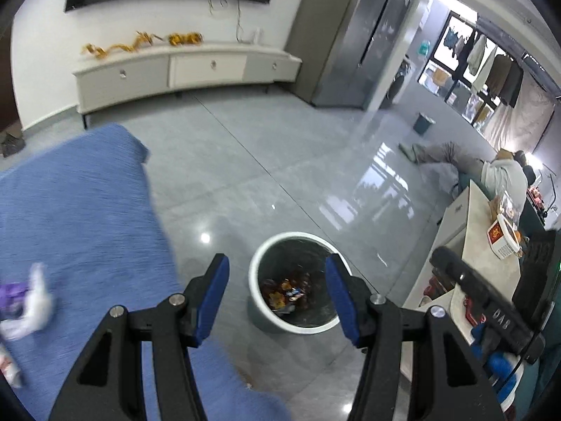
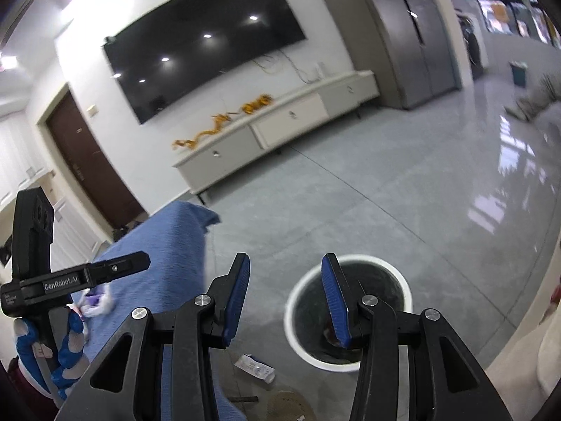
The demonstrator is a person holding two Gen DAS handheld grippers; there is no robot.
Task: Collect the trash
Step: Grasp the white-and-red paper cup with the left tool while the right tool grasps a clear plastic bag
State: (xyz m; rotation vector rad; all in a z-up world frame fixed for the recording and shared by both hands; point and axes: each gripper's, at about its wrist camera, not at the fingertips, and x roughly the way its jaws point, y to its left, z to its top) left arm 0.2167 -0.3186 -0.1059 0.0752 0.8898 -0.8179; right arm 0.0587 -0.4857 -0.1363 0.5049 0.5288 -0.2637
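Note:
A white round trash bin (image 1: 260,256) stands on the grey floor, with coloured wrappers (image 1: 289,291) at its bottom. My left gripper (image 1: 277,263) hangs above it, open, with nothing between its blue pads (image 1: 214,298). My right gripper (image 2: 285,259) is also open and holds nothing; the bin's rim (image 2: 292,319) lies just right of it. A crumpled white and purple piece of trash (image 1: 29,298) lies on the blue cloth (image 1: 80,210) at the left, and shows too in the right wrist view (image 2: 96,303). A white wrapper (image 2: 254,368) lies on the floor near the bin.
A long white TV cabinet (image 1: 189,70) under a wall TV (image 2: 207,59) stands across the floor. A pale side table (image 1: 466,245) with a red and white box (image 1: 505,242) is at the right. A person (image 1: 498,172) sits far right. A small dark bin (image 1: 422,122) stands far back.

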